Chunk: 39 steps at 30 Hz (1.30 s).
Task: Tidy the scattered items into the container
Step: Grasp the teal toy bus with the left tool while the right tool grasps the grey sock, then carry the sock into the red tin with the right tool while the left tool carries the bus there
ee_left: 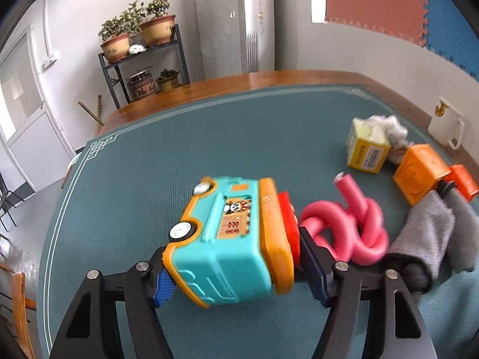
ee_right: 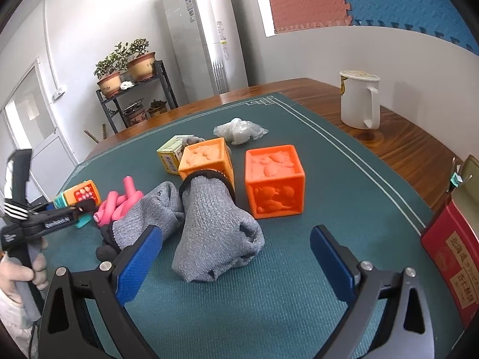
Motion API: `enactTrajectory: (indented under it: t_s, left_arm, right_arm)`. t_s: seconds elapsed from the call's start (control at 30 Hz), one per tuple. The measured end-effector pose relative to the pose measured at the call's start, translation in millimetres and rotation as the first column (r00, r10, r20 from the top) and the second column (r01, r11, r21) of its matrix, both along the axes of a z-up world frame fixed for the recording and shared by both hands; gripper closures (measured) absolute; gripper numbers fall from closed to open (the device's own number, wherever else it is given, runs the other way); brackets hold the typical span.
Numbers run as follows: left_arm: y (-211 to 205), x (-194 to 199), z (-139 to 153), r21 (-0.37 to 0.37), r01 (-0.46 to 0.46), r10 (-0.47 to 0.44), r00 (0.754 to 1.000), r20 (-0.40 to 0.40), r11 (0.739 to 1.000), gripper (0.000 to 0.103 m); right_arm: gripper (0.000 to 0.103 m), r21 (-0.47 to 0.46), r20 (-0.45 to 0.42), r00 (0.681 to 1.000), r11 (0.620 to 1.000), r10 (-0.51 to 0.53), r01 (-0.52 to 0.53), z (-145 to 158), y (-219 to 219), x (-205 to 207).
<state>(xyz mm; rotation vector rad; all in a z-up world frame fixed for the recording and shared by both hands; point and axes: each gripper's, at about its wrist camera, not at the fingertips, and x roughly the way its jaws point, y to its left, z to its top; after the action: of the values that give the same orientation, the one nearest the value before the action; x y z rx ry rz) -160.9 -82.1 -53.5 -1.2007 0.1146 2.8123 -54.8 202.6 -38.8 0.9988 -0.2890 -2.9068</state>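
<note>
My left gripper (ee_left: 236, 278) is shut on a teal and orange toy bus (ee_left: 230, 239) and holds it above the green mat; the bus also shows in the right wrist view (ee_right: 79, 196). A knotted pink foam tube (ee_left: 344, 227) lies just right of it. My right gripper (ee_right: 236, 254) is open, its blue pads on either side of a grey glove (ee_right: 215, 227) on the mat. A second grey glove (ee_right: 149, 212) lies to its left. Two orange cubes (ee_right: 274, 179) (ee_right: 206, 158) stand behind the gloves. A yellow carton (ee_right: 172, 154) and crumpled plastic (ee_right: 239, 130) lie further back.
A red tin box (ee_right: 452, 257) stands at the table's right edge. A white mug (ee_right: 359, 101) sits on the wooden table (ee_right: 404, 140) beyond the mat. A plant shelf (ee_right: 131, 95) and a tall air conditioner (ee_right: 203, 36) stand by the far wall.
</note>
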Motion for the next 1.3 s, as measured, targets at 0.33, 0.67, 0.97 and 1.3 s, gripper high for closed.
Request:
enactTrajectory:
  t_s: [0.33, 0.67, 0.97, 1.3]
  left_arm:
    - [6.1, 30.3, 16.7, 0.048, 0.012, -0.011, 1.0, -0.016, 0.999, 0.037]
    - [5.0, 54.6, 30.1, 0.087, -0.004, 0.008, 0.999, -0.051, 0.996, 0.037]
    - [17.3, 86.0, 57.9, 0.119, 0.026, -0.013, 0.994, -0.105, 0.993, 0.037]
    - [66.5, 118.9, 80.0, 0.091, 0.105, -0.092, 0.986, -0.139, 0.99, 0.037]
  right_arm:
    - [0.031, -0.032, 0.139, 0.988, 0.997, 0.067, -0.063, -22.8, -5.1, -34.8]
    - [0.059, 0.0, 0.063, 0.995, 0.997, 0.074, -0.075, -13.4, -9.4, -18.5]
    - [0.062, -0.051, -0.006, 0.999, 0.998, 0.037, -0.037, 1.5, 7.2, -1.0]
    - [0.063, -0.057, -0.142, 0.988, 0.997, -0.057, 0.049, 36.3, 39.4, 57.1]
